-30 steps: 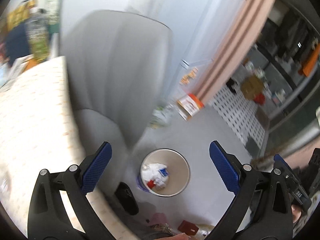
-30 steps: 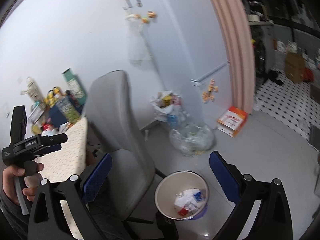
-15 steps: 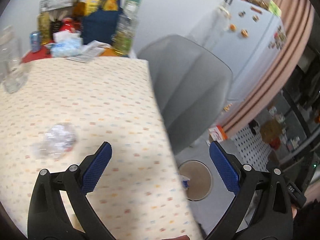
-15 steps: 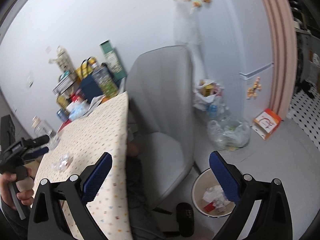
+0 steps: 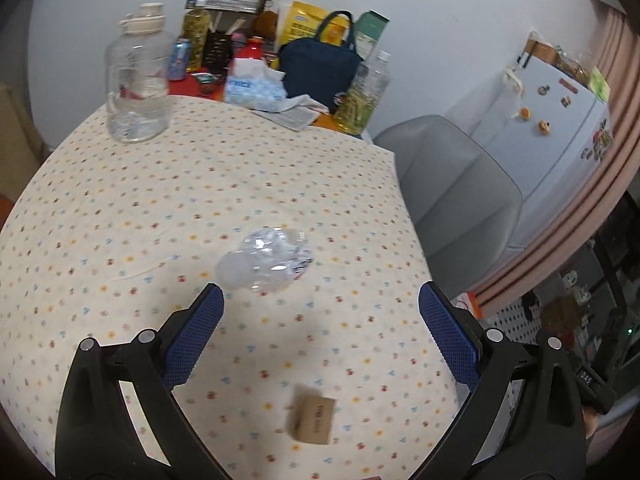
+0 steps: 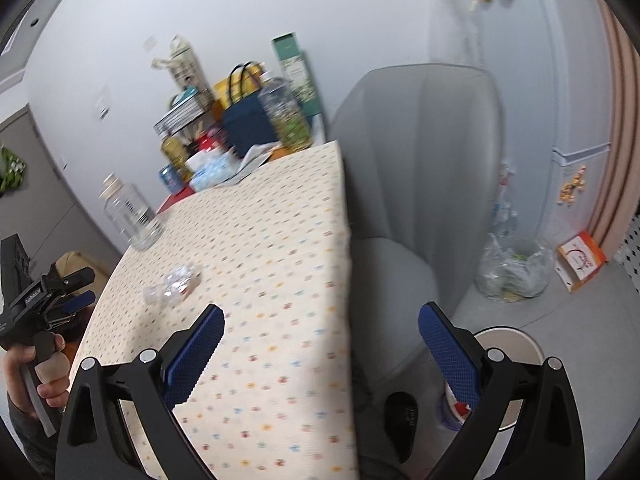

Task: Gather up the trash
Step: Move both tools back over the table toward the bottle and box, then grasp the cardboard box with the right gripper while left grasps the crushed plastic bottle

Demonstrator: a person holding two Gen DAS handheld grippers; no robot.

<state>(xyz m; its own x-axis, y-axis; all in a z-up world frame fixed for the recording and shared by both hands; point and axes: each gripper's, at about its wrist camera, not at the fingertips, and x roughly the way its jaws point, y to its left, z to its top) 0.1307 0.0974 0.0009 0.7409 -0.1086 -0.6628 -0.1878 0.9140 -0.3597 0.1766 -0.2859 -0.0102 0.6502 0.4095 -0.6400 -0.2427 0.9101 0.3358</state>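
Note:
A crumpled clear plastic bottle lies on the dotted tablecloth, just ahead of my left gripper, which is open and empty above the table. A small brown cardboard box lies between its fingers, nearer the camera. The bottle also shows in the right wrist view. My right gripper is open and empty over the table's right edge. The white trash bin stands on the floor, partly hidden behind the right finger. The left gripper shows there at far left.
A large clear jar, bottles, a navy bag and tissues crowd the table's far end. A grey chair stands beside the table. A fridge, a clear bag of trash and an orange box lie beyond.
My left gripper has swung from above the floor bin to over the table, facing the crumpled bottle. My right gripper has turned left from the bin towards the table.

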